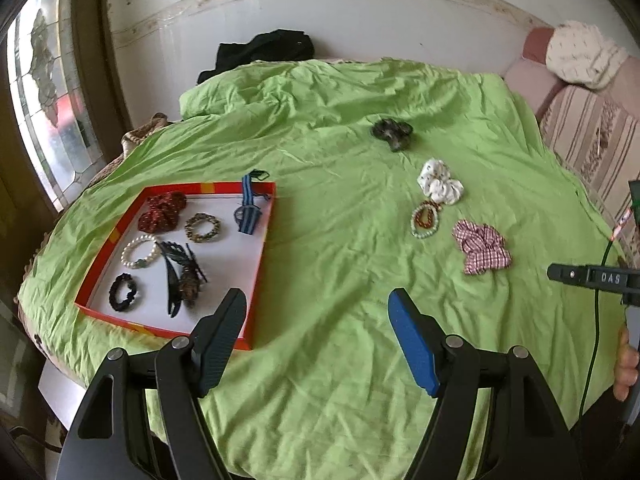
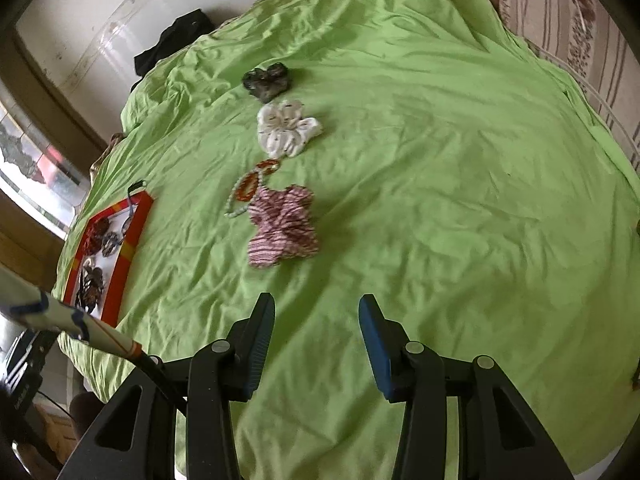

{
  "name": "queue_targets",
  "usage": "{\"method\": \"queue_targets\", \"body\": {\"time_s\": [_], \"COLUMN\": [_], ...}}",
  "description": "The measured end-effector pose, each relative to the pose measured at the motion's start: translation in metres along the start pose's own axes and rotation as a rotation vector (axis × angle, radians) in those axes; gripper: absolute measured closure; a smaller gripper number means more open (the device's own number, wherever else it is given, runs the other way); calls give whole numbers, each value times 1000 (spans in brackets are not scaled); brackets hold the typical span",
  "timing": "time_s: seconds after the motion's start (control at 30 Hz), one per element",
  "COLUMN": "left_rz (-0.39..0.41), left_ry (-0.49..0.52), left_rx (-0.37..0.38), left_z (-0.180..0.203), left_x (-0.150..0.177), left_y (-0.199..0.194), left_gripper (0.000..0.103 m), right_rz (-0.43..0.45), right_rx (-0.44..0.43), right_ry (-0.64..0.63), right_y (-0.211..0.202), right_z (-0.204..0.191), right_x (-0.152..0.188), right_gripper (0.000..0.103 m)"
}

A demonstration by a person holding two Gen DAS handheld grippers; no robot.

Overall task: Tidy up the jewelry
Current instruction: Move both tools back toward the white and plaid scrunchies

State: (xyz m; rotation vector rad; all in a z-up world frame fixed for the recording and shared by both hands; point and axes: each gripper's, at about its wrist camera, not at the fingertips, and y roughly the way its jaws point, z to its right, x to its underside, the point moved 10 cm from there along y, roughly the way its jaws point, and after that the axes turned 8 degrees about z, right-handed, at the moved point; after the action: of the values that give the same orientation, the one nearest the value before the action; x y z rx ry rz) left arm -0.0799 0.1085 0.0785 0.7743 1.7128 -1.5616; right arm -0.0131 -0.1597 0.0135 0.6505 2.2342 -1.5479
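Seven pieces already lie in the red tray [image 1: 262, 280] at the left of the green bed [image 1: 340, 360]; four wait outside in a row: dark scrunchie [image 1: 392, 133], white scrunchie [image 1: 440, 181], bead bracelets [image 1: 425, 220], checked scrunchie [image 1: 482, 252]; left tool [image 1: 318, 312] and right tool [image 2: 317, 316] both stand apart, empty, short of them.

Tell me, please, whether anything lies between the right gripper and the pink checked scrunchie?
Nothing visible does: only bare green sheet lies between the open right gripper and the pink checked scrunchie. The beaded bracelets lie beyond it.
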Motion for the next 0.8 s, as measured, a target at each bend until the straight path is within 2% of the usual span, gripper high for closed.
{"method": "queue_targets", "body": {"time_s": [0.47,0.8], "left_rz": [-74,-106], "left_ry": [33,56], "left_rx": [21,27], "left_z": [28,42], "left_x": [15,23], "left_y": [26,41], "left_gripper": [30,30], "right_rz": [7,81], "right_rx": [-7,-101], "right_ry": [88,161], "right_y": [15,23], "right_z": [31,20], "right_x": [-11,-47], "right_gripper": [55,55]}}
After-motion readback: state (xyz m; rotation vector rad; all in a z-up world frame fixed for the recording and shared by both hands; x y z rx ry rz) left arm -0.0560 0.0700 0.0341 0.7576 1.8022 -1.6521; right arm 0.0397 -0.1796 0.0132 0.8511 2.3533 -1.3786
